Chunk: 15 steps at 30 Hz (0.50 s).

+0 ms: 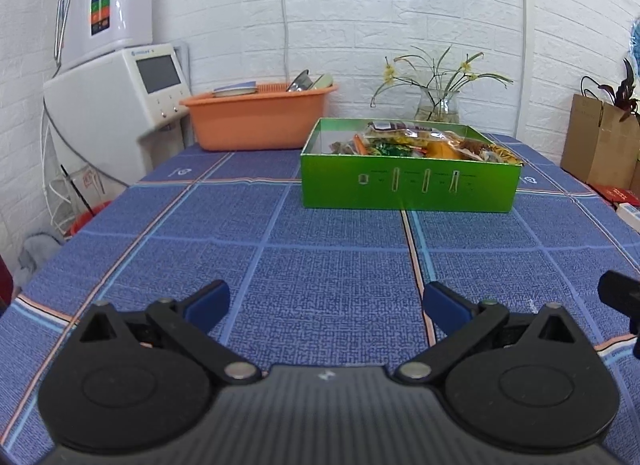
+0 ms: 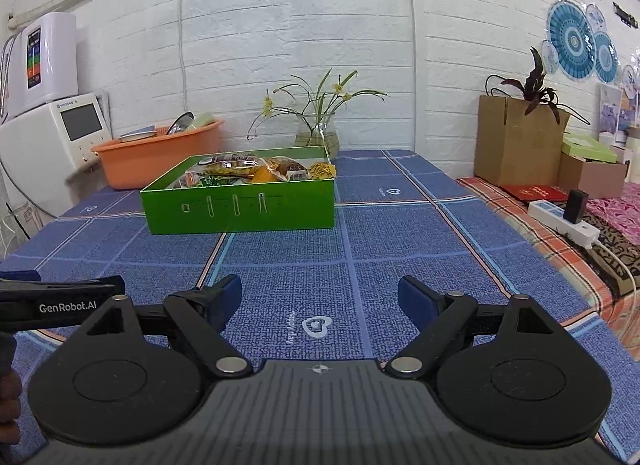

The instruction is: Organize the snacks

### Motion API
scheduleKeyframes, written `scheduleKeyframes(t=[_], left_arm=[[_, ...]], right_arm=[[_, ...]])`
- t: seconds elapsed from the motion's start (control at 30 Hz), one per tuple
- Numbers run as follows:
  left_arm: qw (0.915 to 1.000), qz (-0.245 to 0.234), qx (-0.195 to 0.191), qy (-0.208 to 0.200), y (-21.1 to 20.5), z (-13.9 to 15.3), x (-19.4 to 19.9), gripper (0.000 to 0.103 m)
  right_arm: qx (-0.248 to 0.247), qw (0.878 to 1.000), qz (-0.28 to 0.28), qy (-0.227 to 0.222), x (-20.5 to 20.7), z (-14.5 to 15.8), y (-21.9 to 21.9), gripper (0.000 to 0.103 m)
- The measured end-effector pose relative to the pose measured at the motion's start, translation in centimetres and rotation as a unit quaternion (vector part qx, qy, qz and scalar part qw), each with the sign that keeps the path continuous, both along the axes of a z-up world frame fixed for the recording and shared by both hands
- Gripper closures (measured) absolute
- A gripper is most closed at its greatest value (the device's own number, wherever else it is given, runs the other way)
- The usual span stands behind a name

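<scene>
White appliance (image 1: 116, 105) stood at far left beside the counter (image 1: 320, 265), which was covered in a blue checked cloth. Orange basin (image 1: 256, 117) sat at the counter's back left, dishes inside, contents hard to make out. Left gripper (image 1: 326, 303) hovered low over the near counter, fingers (image 1: 208, 305) spread wide apart, nothing between them. Green box (image 1: 410, 189) sat mid-counter, ahead and slightly right of the left gripper, well apart from both grippers. Snack packets (image 1: 420, 143) were piled inside the box, lid off. Glass vase (image 1: 438, 107) with thin green stems stood just behind the box, against the white brick wall. Right gripper (image 2: 320, 301) hovered low too, fingers (image 2: 416, 303) wide apart and empty. Brown paper bag (image 2: 516, 141) and white power strip (image 2: 564, 223) lay off to the right on a patterned cloth.
</scene>
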<state>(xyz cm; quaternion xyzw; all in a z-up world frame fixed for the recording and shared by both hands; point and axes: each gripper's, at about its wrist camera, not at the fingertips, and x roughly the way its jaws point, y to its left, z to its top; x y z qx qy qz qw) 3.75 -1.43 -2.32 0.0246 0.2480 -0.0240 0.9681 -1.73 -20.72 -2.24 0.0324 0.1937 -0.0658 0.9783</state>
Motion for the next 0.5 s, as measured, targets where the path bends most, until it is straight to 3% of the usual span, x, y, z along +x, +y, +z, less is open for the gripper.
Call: scheduleKeyframes(t=[0.5], left_arm=[[0.9999,-0.003,0.010,0.013,-0.13,-0.15,-0.86,0.000]], right_arm=[[0.018,1.000,0.011,-0.007,-0.99,-0.37,0.13,0.000]])
